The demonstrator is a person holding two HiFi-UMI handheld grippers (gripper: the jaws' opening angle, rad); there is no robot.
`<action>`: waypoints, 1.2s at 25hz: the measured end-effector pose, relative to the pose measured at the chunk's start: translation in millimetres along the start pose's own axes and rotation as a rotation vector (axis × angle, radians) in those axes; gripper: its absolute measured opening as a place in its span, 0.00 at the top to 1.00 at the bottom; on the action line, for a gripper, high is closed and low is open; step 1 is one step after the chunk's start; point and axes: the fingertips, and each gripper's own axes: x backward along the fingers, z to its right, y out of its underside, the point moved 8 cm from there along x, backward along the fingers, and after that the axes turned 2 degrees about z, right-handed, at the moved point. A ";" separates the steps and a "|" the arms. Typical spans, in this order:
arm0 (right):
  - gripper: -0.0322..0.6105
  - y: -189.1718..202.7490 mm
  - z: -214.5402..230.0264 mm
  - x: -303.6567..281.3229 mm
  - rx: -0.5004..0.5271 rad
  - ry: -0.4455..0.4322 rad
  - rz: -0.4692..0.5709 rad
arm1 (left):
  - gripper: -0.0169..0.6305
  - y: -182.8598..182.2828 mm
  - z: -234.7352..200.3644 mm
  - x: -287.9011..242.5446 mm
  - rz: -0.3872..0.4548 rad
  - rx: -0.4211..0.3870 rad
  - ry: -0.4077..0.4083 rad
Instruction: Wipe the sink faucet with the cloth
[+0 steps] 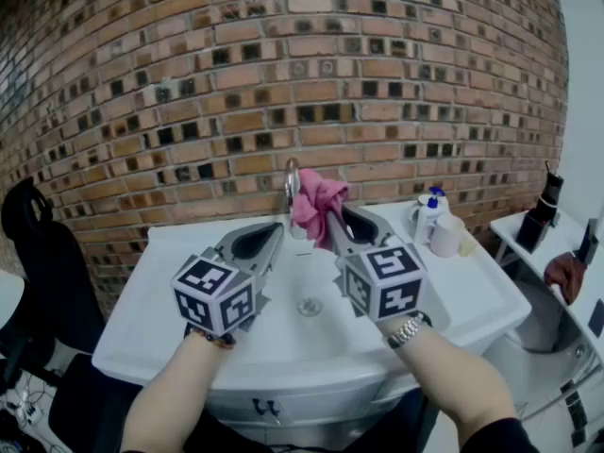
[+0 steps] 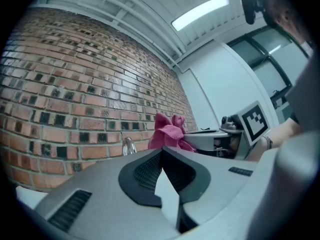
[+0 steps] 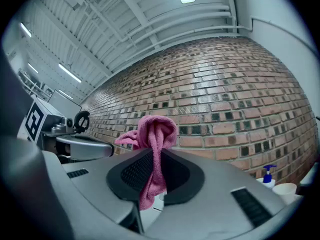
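A chrome faucet (image 1: 292, 189) stands at the back of the white sink (image 1: 189, 281), against the brick wall; it also shows in the left gripper view as the faucet (image 2: 128, 146). My right gripper (image 1: 332, 217) is shut on a pink cloth (image 1: 317, 203), which bunches above its jaws right beside the faucet. In the right gripper view the cloth (image 3: 154, 149) hangs pinched between the jaws of the right gripper (image 3: 151, 171). My left gripper (image 1: 272, 239) is shut and holds nothing, left of and a little below the faucet; in its own view the left gripper (image 2: 162, 176) points at the wall.
A soap pump bottle (image 1: 427, 217) and a white cup (image 1: 445, 236) stand at the sink's back right. The drain (image 1: 310, 307) lies in the basin. A black chair (image 1: 38, 272) is to the left, a side table (image 1: 552, 253) to the right.
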 end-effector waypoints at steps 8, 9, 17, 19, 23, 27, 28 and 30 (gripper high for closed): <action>0.86 6.7 9.9 -49.2 0.002 -0.015 -0.014 | 0.97 15.6 -36.7 -26.1 -0.023 0.003 -0.032; 0.86 7.9 11.0 -54.5 0.001 -0.019 -0.018 | 0.97 17.4 -40.0 -29.5 -0.023 0.006 -0.034; 0.86 14.4 15.0 -88.8 0.017 -0.038 -0.027 | 0.97 31.3 -55.5 -50.1 -0.032 0.001 -0.035; 0.86 14.3 15.5 -95.9 0.023 -0.039 -0.026 | 0.97 33.3 -58.5 -53.5 -0.040 -0.008 -0.031; 0.86 13.2 16.7 -107.6 0.020 -0.043 -0.027 | 0.97 31.9 -67.3 -58.4 -0.047 -0.012 -0.034; 0.86 11.6 19.7 -115.3 0.022 -0.043 -0.020 | 0.97 36.9 -69.1 -62.0 -0.048 -0.004 -0.036; 0.86 11.2 21.0 -117.1 0.022 -0.043 -0.019 | 0.97 39.3 -68.6 -62.9 -0.052 -0.002 -0.034; 0.86 10.5 23.9 -120.4 0.021 -0.042 -0.017 | 0.97 43.0 -67.7 -64.9 -0.058 0.000 -0.027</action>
